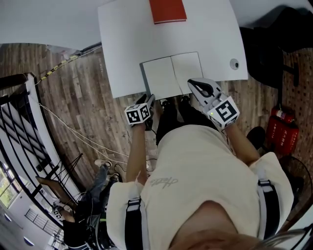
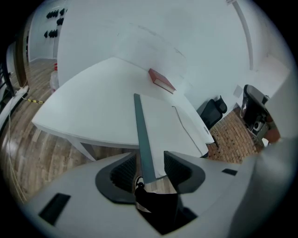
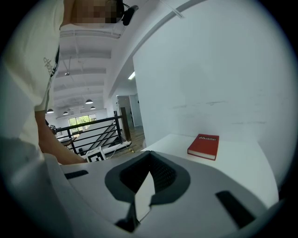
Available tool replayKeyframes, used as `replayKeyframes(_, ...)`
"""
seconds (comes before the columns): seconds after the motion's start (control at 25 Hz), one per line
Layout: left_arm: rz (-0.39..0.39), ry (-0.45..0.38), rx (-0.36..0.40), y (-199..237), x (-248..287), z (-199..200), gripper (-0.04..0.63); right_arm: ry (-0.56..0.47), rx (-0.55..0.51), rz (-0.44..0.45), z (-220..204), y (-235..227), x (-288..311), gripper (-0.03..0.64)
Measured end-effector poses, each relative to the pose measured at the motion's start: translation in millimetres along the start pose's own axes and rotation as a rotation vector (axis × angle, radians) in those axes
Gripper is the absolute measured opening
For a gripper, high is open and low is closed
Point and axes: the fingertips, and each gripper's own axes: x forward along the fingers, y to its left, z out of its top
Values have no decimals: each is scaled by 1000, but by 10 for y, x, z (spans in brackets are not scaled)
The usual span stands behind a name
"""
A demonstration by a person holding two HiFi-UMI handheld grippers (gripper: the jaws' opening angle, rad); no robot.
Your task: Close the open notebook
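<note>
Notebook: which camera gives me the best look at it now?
The head view: the notebook lies open, both pages visible, near the table's front edge. The left gripper view shows only its grey cover edge running between the jaws; the right gripper view shows a white sliver of page pinched in its jaws.

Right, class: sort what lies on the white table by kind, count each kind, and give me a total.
Open notebook: 1
Red book: 1
Total: 2
</note>
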Motion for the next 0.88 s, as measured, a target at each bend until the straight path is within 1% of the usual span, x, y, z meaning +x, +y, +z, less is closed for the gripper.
replayKeyframes(0.16, -54, 22, -36, 39, 92, -43, 199, 20, -1, 14, -46, 52, 77, 8)
replayKeyframes(0.28, -95, 38, -51, 50, 124, -75, 199, 3, -1, 11, -3, 114, 129, 8)
replayKeyframes(0.36, -141, 46, -72, 66, 160, -83, 198, -2, 4, 7, 18, 130, 162, 8)
replayKeyframes(0.48, -239, 55, -142, 48, 183, -99, 192, 3, -6, 9, 14, 160, 174, 8)
replayKeyframes(0.56, -281, 53, -161, 19, 168, -108, 147, 0, -5, 7, 26, 174, 164, 8)
replayKeyframes(0.68, -297, 44, -139, -79, 125, -63, 94, 4, -4, 0, 32, 153, 135, 8)
replayKeyframes(0.8, -284, 38, -110, -139, 89, -22, 81, 28, -11, -6, -29, 118, 96, 8)
replayKeyframes(0.88, -290, 28, -109, -169, 51, 6, 75, 22, -8, -10, -26, 120, 87, 8)
